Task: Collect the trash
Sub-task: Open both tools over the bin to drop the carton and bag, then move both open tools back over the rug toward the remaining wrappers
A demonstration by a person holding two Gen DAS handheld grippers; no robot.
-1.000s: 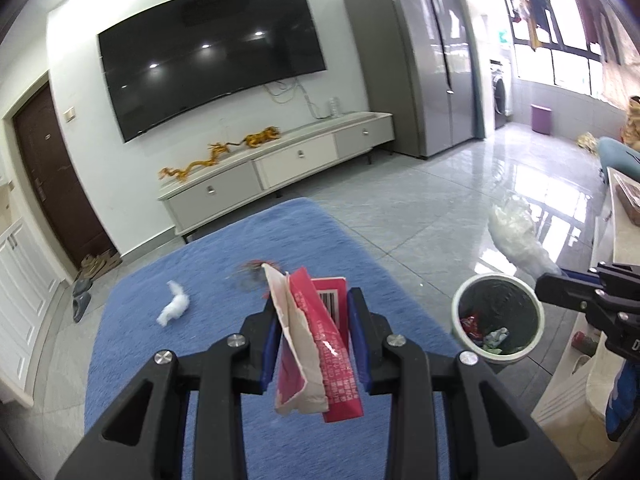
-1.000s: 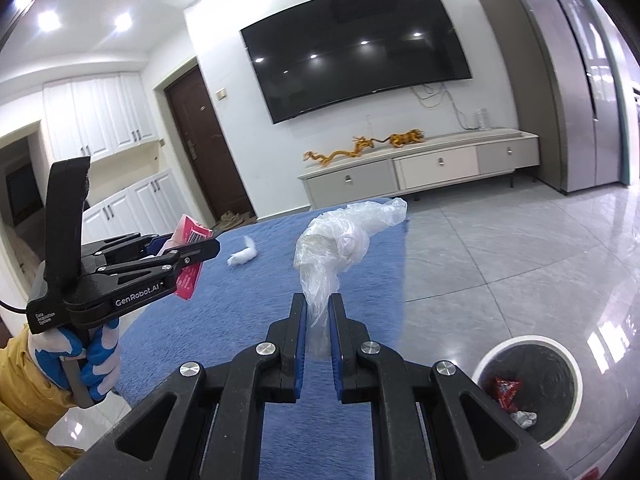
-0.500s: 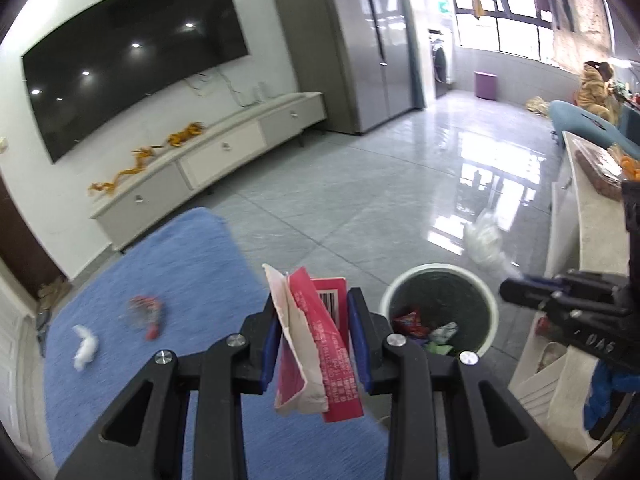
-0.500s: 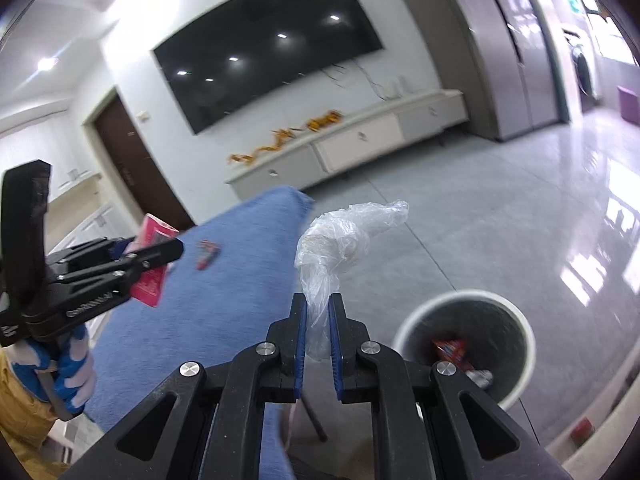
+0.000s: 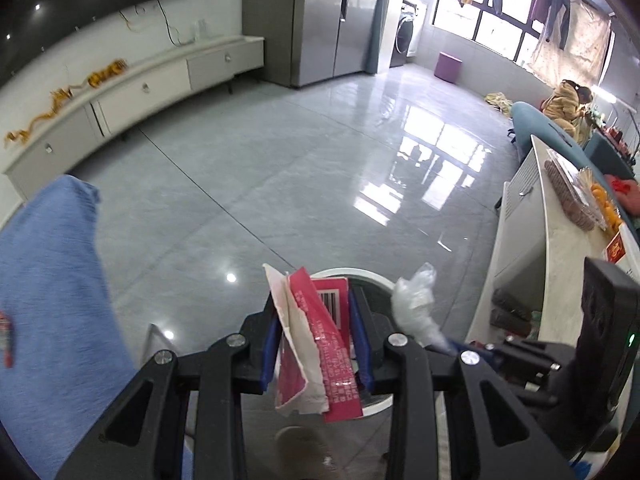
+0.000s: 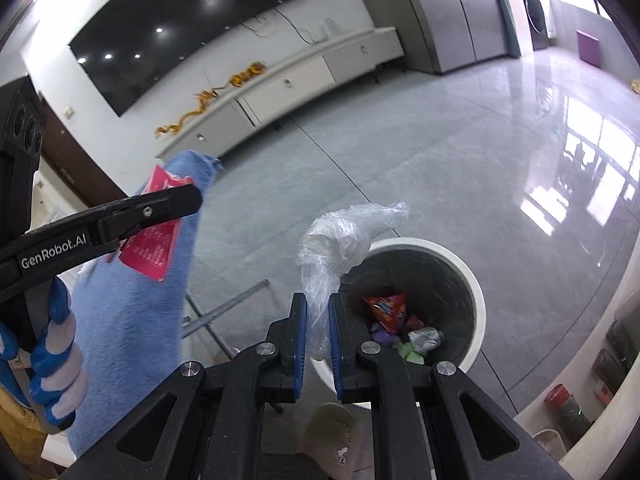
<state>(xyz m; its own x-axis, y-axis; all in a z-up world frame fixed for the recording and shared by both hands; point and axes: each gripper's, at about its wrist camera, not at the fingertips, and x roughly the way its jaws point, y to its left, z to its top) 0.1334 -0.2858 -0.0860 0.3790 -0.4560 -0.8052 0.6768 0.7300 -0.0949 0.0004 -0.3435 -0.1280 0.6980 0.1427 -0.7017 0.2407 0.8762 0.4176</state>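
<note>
My left gripper is shut on a torn red and white paper packet, held above the white-rimmed trash bin, which it mostly hides. My right gripper is shut on a crumpled clear plastic bag, held over the near rim of the same bin. The bin holds several pieces of trash, among them a red wrapper. The left gripper with its packet shows at the left of the right wrist view. The plastic bag shows in the left wrist view.
A table with a blue cloth stands to the left, a small red wrapper on it. A white counter with food stands to the right. A low TV cabinet lines the far wall. Glossy tiled floor lies ahead.
Both grippers have swung right, away from the blue table and over the trash bin. Each still grips its piece of trash.
</note>
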